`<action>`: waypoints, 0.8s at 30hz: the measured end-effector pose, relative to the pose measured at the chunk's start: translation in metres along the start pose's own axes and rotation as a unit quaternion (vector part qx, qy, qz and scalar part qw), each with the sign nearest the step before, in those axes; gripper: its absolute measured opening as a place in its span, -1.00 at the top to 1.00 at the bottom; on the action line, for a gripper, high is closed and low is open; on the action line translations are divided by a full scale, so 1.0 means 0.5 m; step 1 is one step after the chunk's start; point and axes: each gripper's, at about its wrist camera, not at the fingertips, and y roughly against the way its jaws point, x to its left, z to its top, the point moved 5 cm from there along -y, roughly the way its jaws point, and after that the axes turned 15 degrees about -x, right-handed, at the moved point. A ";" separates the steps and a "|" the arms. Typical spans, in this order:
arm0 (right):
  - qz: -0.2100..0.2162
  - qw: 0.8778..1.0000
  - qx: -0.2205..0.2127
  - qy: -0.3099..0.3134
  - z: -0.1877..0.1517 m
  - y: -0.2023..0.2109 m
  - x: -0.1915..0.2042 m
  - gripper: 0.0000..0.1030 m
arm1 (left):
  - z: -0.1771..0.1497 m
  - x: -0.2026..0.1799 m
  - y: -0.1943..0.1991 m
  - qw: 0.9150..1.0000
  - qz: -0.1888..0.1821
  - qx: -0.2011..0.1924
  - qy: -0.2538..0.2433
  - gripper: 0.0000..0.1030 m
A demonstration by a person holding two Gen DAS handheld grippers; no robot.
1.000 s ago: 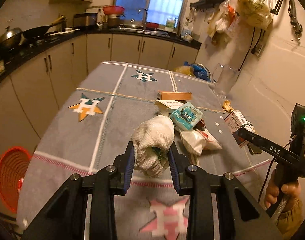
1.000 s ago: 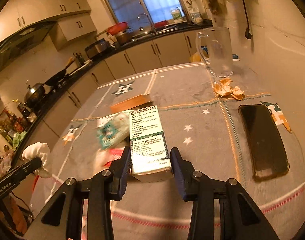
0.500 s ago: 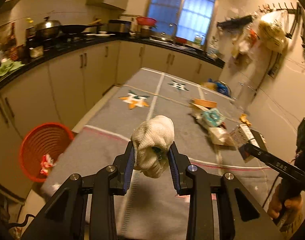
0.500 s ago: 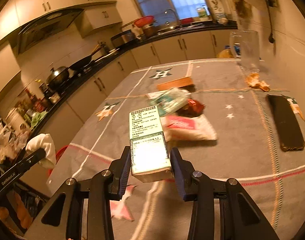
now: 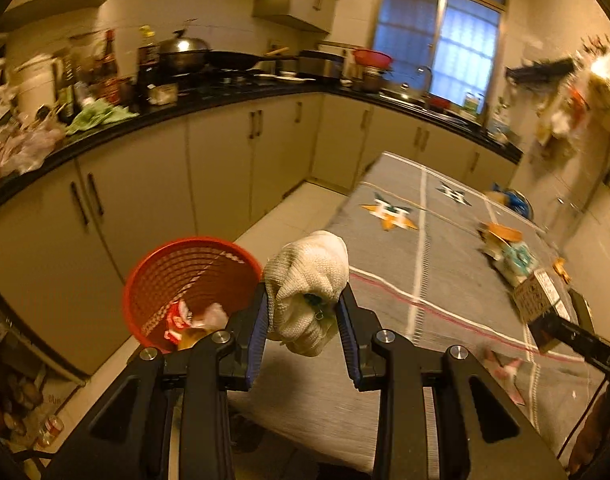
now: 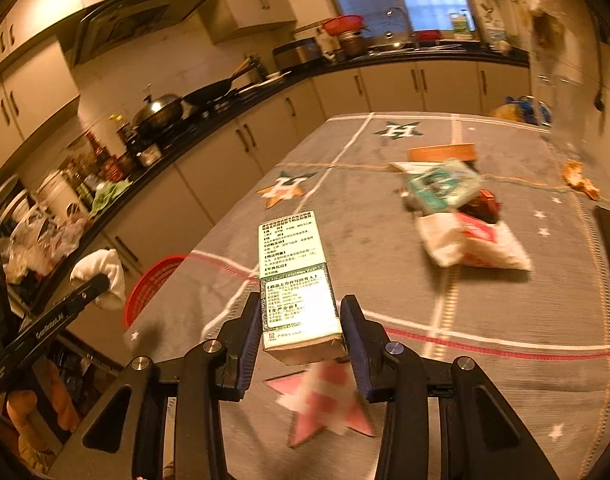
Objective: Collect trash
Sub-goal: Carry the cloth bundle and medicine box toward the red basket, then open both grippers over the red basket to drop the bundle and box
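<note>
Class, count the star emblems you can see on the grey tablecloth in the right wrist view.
3: a green star at the far end, an orange star mid-left, and a pink star nearest, partly behind the fingers. Others may lie out of frame.

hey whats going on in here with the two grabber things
A person is clearing trash off the table. The left gripper is clamped on a bunched white cloth, held just beside the red basket on the floor. The right gripper is clamped on a printed carton above the table. More wrappers lie on the cloth-covered tabletop.
</note>
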 end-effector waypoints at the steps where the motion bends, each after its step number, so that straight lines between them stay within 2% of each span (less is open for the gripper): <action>1: 0.004 1.000 0.005 0.004 -0.003 -0.011 0.014 0.17 | 0.000 0.019 -0.005 1.000 0.006 0.000 0.008 0.38; 13: 0.058 0.995 0.061 0.053 -0.038 -0.157 0.197 0.17 | -0.049 0.218 -0.064 0.994 0.051 0.026 0.088 0.38; 24: 0.117 0.984 0.102 0.088 -0.070 -0.317 0.375 0.17 | -0.084 0.319 -0.152 0.989 0.064 0.058 0.118 0.38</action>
